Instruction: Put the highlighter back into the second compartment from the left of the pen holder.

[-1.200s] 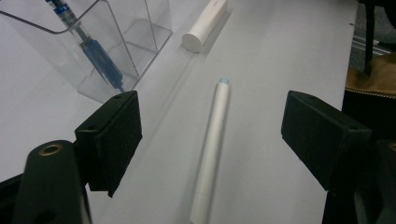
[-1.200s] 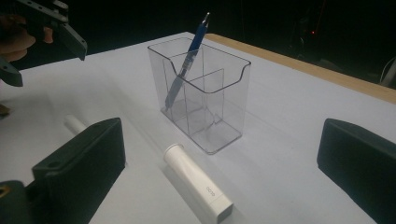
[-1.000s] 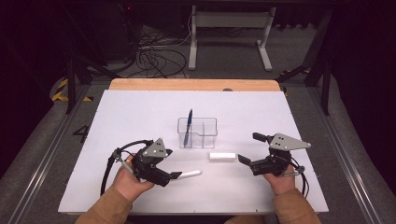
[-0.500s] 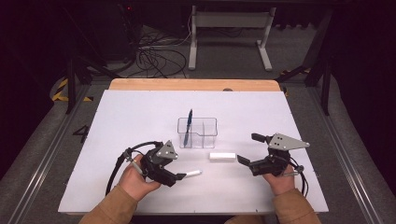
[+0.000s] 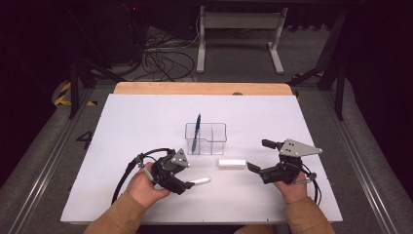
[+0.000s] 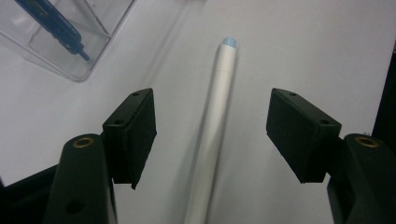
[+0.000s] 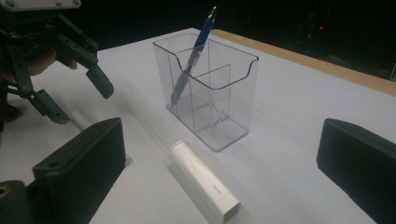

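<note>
While small print on the white tube (image 7: 205,184) stays unreadable, left gripper (image 6: 212,135), jaws just closing, straddles white pen (image 6: 212,135) untouched; right gripper (image 7: 224,163) released; bench (image 5: 146,117) open around.

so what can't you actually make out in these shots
- White pen, left gripper view: its near end is cut off by the bottom edge.
- Same pen, high view: most of it is hidden under the left gripper.
- White tube, right gripper view: small print on it, too small to read.
- Blue pen, left gripper view: upper part cut off by the top edge.
</note>
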Available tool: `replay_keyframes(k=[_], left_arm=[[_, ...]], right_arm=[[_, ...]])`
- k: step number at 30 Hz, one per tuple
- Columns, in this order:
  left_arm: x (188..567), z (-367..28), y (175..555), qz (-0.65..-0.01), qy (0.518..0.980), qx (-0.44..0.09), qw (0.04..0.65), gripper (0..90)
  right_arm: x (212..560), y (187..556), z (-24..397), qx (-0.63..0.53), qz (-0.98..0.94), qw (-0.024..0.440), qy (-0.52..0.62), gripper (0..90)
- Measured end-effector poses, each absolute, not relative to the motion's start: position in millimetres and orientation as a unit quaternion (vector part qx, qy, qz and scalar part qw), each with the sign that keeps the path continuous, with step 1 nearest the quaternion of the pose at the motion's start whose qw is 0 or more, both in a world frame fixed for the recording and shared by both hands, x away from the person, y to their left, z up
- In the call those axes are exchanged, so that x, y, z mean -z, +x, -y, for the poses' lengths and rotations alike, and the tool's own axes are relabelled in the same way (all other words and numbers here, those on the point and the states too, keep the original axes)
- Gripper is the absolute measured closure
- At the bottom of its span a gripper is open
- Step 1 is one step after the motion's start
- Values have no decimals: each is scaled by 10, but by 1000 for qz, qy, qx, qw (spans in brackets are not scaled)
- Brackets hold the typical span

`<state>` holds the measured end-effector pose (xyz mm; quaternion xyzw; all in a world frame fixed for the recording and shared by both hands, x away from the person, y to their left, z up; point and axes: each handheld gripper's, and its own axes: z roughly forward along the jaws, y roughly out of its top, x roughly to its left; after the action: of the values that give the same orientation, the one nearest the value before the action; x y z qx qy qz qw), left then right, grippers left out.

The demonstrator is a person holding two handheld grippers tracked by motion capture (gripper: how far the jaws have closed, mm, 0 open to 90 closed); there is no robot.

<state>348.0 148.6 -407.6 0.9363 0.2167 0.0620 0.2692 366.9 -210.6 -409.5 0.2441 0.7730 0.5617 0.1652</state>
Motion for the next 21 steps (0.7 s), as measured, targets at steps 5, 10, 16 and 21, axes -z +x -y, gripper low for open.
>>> replay_keyframes(k=[5, 10, 16, 21], left_arm=[[4098, -1470, 3493, -216, 938, -57, 265, 378], [4134, -1449, 3508, -208, 943, -60, 253, 417], [4185, -1416, 3518, -197, 949, -57, 240, 485], [4211, -1384, 3514, -188, 953, -51, 232, 557]], right_arm=[[4101, 3676, 2108, -561, -774, 163, 245, 16], [4103, 3678, 2105, -560, -774, 162, 245, 16], [4104, 3679, 2105, -559, -775, 162, 246, 16], [4107, 3681, 2105, -559, -775, 162, 246, 16]])
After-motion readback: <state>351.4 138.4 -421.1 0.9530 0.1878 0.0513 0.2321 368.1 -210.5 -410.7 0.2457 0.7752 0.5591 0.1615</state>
